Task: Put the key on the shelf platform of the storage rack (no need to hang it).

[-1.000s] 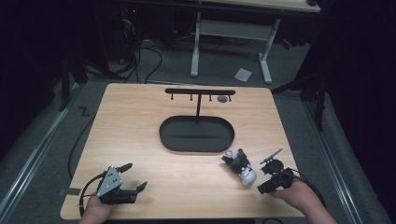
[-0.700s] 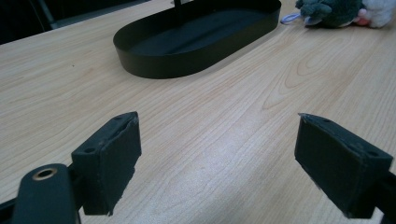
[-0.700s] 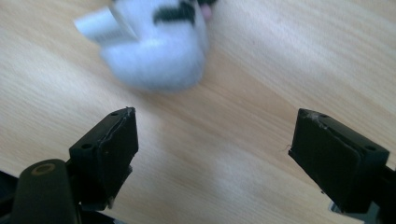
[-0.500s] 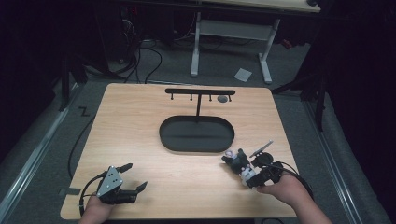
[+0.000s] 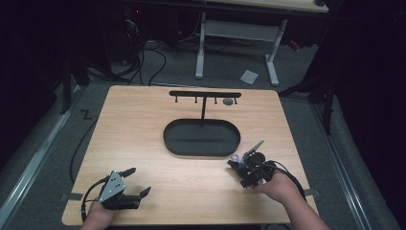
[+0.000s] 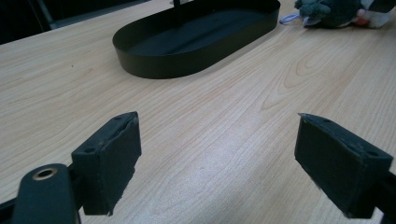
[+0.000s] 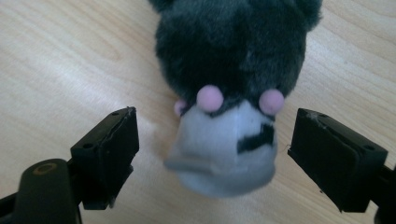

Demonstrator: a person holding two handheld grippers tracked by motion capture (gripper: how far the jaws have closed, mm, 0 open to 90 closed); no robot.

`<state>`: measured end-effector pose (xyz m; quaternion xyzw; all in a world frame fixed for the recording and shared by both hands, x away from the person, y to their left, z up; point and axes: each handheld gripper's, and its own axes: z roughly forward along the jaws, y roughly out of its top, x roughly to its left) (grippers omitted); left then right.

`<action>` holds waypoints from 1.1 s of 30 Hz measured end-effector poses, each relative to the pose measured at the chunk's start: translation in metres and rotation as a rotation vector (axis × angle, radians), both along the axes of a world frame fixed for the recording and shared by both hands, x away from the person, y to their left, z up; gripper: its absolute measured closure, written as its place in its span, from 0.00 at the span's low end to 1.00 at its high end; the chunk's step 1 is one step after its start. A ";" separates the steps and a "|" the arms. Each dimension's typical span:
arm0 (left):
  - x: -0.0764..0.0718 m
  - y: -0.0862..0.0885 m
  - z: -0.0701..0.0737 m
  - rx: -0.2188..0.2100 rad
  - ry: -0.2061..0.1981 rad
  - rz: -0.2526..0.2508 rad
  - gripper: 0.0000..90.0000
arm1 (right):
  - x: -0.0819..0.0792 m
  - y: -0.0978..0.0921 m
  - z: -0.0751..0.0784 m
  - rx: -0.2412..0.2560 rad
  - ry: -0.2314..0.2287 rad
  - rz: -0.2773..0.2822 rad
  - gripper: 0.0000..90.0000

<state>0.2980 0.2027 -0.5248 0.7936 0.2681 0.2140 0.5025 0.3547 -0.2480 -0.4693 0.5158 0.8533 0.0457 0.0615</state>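
Note:
A small plush toy [image 7: 229,88], dark grey fur with a white part and pink dots, lies on the wooden table [image 5: 143,120]. My right gripper [image 7: 212,149] is open and straddles the toy's white end, one jaw on each side without touching it. In the high view the right gripper [image 5: 249,168] sits over the toy at the table's front right, hiding most of it. The toy [image 6: 334,10] also lies past the tray in the left gripper view. My left gripper [image 5: 131,184] rests open at the front left, its jaws [image 6: 217,163] spread over bare wood.
A black oval tray [image 5: 201,138] sits at the table's centre, with a black T-shaped hook stand [image 5: 205,95] rising from its far edge. A small grey object [image 5: 229,101] hangs by the stand's right end. A white desk frame [image 5: 239,33] stands behind the table.
My right gripper has moved left and forward from the table's right edge until its open jaws stand around the plush toy. The left gripper has stayed in place.

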 end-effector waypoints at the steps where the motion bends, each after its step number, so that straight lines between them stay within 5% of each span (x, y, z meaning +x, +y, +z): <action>1: 0.000 0.000 0.000 0.000 0.000 0.000 0.17 | 0.004 0.000 -0.003 -0.002 0.003 -0.007 0.22; 10: -0.001 0.000 0.000 -0.002 -0.001 0.004 0.17 | 0.006 -0.007 -0.005 0.003 0.020 -0.011 0.37; 24: -0.001 0.001 0.000 -0.004 0.000 0.011 0.17 | 0.006 -0.005 -0.011 -0.006 0.034 0.008 0.48; 33: 0.000 0.000 0.000 -0.002 0.003 0.004 0.17 | 0.007 -0.005 -0.013 0.004 0.040 -0.032 0.51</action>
